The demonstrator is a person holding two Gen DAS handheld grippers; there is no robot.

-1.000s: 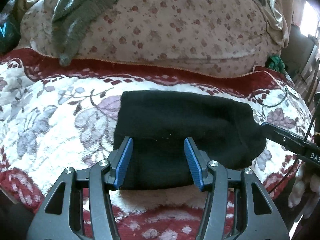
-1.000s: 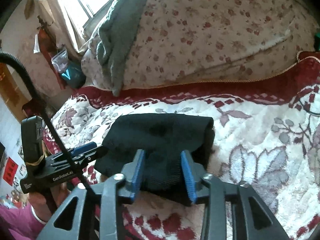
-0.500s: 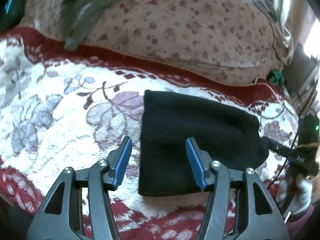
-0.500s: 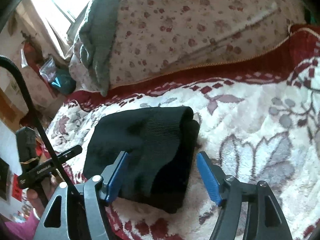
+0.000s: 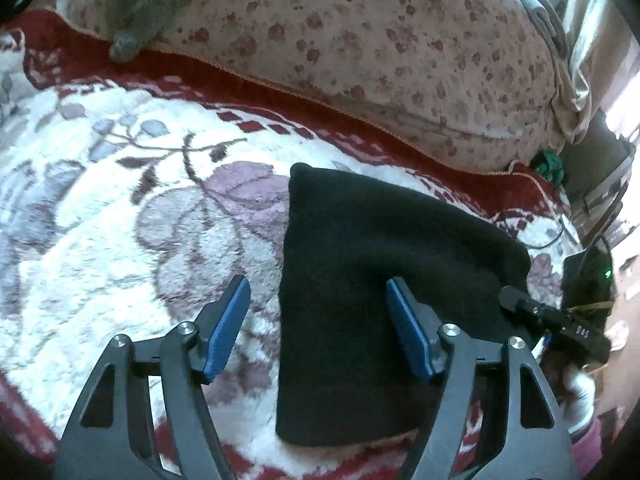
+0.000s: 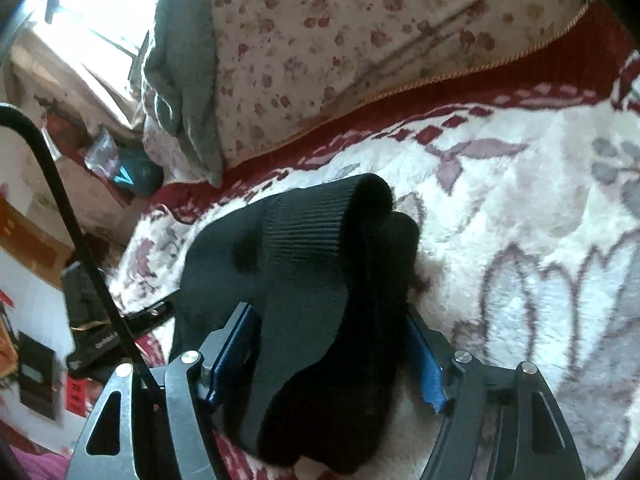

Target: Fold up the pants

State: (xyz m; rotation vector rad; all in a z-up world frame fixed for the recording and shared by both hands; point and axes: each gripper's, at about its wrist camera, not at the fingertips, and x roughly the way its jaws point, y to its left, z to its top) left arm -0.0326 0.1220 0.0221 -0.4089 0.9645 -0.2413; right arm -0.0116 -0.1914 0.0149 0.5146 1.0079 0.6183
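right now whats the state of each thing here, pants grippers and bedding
black pants: folded into a compact bundle, lying on the blanket
left gripper: open, nothing held, over the bundle's left edge
right gripper: open, fingers either side of the bundle's ribbed end
floral blanket: spread flat under the pants
grey towel: draped over the floral quilt

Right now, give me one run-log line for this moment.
pants: black, folded compact on floral blanket | left gripper: open, empty, over pants' left edge | right gripper: open, straddling waistband end | phase: fold looks finished
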